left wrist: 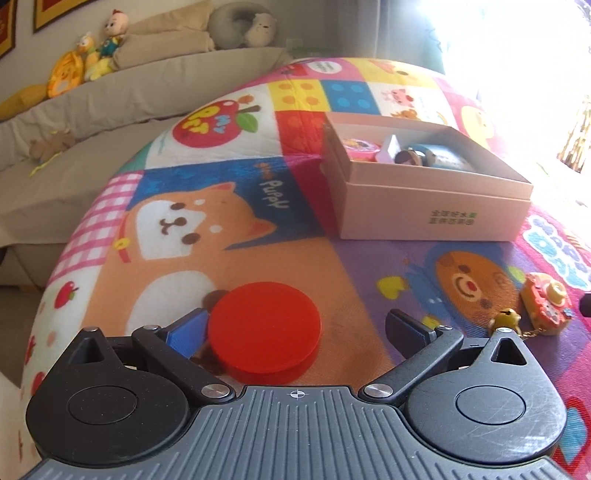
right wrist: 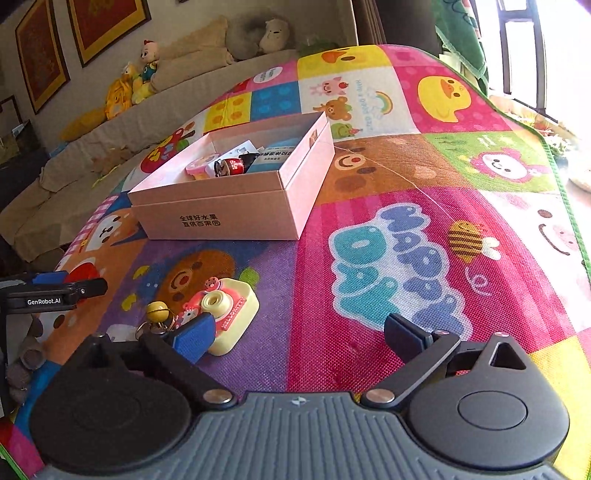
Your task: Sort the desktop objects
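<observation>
Beige sofa [right wrist: 74, 162] under framed pictures [right wrist: 107, 26]; bright window [right wrist: 535, 55] opposite.

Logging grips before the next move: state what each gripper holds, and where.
Nothing is held. The left gripper is open around the flat red plastic disc; the right gripper is open beside the yellow toy camera keychain.

a home living room: beige sofa [left wrist: 110, 92] with plush toys [left wrist: 99, 48], framed pictures [right wrist: 107, 26].
</observation>
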Demonstrator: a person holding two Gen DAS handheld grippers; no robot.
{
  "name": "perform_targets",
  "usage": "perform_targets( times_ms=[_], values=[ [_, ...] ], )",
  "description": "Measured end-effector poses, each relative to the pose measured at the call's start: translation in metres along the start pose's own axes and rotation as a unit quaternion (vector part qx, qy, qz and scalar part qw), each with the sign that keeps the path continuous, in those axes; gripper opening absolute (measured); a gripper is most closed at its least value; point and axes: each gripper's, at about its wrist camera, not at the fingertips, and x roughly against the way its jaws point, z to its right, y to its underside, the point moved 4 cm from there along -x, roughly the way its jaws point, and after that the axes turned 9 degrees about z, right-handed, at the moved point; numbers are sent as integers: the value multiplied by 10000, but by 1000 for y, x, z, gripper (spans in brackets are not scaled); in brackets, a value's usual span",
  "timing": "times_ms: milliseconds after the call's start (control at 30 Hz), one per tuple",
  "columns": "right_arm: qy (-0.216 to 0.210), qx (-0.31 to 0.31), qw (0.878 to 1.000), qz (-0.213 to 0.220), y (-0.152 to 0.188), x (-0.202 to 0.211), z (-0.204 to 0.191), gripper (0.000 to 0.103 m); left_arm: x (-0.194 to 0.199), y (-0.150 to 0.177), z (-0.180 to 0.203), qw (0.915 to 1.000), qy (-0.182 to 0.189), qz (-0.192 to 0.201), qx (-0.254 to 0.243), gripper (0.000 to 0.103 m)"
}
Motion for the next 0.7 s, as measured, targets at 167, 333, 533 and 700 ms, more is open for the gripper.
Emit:
perform_targets(
  times_ms=[167, 333, 533, 700],
  values=[
    [164, 596, 9981, 74, 0, 4, -11, 98, 13, 11, 31, 9976, 630, 8, -294, 103],
    [-53, 1543, 9880, 58, 2, 7, -37, 98, 15, 13, 35, 9982, 482, 57, -343, 103],
    [31, 2316, 9728, 4, 7, -4, -63, 88, 12, 12, 20, 9991, 414, -17, 84, 103],
    [81, 2516, 9678, 86, 7, -17, -66, 88, 13, 12, 18, 9990, 435, -5, 106, 103]
  ],
)
